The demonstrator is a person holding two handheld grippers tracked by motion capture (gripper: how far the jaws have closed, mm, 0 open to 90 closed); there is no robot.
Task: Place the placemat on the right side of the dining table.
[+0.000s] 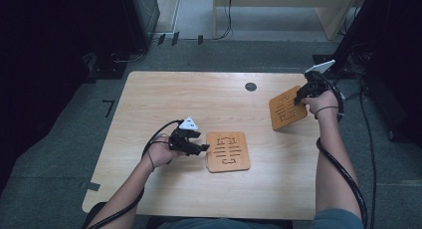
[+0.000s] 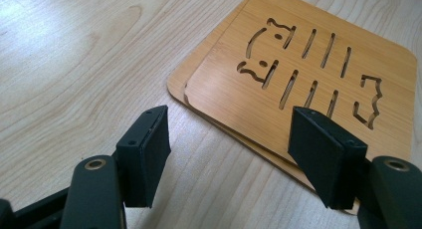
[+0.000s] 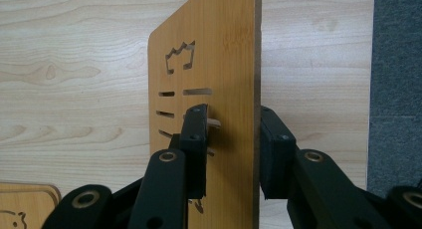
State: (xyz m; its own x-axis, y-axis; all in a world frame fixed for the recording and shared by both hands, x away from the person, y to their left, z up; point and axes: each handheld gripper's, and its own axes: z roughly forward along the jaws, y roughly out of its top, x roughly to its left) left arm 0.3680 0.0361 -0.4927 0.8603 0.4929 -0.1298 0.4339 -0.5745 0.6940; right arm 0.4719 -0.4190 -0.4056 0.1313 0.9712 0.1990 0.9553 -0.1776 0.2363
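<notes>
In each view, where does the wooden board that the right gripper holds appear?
High view: held board, tilted, upper right, at the right gripper.
Left gripper view: not seen here; the boards there lie flat.
Right gripper view: centre, upright between the jaws.
Shared landmark: the flat stacked boards.

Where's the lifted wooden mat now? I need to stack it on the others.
In the high view the lifted mat is near the table's far right edge, held tilted by the right gripper, well apart from the stacked mats beside the left gripper.
</notes>
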